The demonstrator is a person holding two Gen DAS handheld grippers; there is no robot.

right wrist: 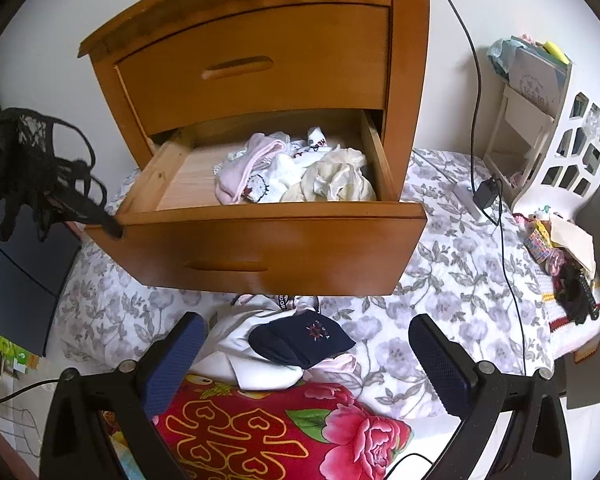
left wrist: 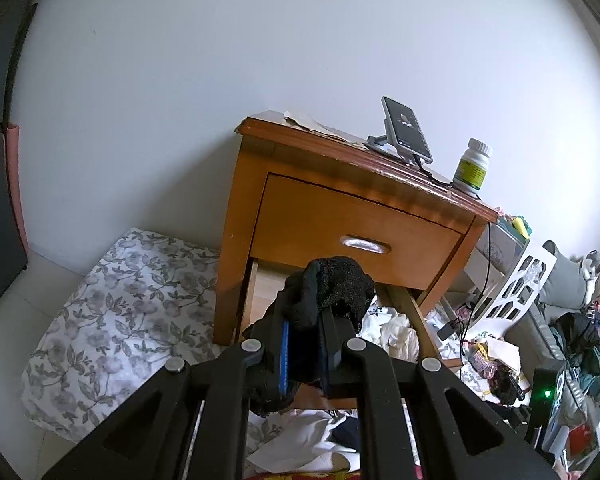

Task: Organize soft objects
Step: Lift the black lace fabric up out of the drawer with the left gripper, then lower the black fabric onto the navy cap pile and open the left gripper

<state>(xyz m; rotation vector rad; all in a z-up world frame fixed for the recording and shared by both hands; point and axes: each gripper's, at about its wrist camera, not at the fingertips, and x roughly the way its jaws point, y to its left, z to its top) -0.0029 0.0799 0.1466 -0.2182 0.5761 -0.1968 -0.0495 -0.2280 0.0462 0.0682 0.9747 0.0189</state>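
Observation:
My left gripper is shut on a black lace garment, which bunches over its fingertips in front of the wooden nightstand. In the right wrist view the same black garment hangs in the air at the left, beside the corner of the open lower drawer. Pale clothes lie crumpled in the right half of that drawer. My right gripper stands open above a navy sock that lies on white clothing below the drawer front.
A phone on a stand and a pill bottle sit on the nightstand top. A floral sheet covers the surface below, with a red flowered blanket nearest me. A white cut-out rack, a charger and cables stand at the right.

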